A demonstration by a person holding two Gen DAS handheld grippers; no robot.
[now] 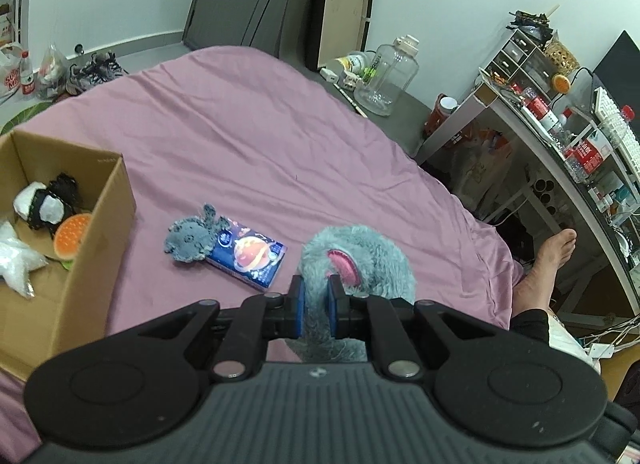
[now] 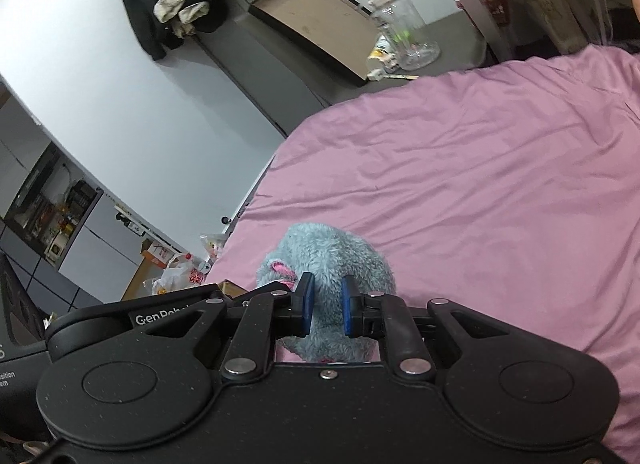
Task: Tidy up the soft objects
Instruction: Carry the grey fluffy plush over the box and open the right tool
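Note:
My left gripper (image 1: 316, 296) is shut on a fluffy blue-grey plush toy (image 1: 368, 256) with a pink ear, held above the pink bed sheet (image 1: 260, 136). My right gripper (image 2: 327, 304) is shut on the same plush toy (image 2: 324, 256), gripping another part of it. An open cardboard box (image 1: 104, 208) stands on the bed at the left and holds a burger-shaped soft toy (image 1: 72, 238), a black and white item and a white star-shaped piece. A small grey plush (image 1: 190, 238) lies on the sheet beside a dark blue carton (image 1: 252, 256).
A bedside surface holds a clear plastic jug (image 1: 390, 72) and small bottles. A cluttered desk (image 1: 560, 124) stands to the right, with a person's bare foot (image 1: 548, 260) beside the bed. Bags and shoes lie on the floor at far left.

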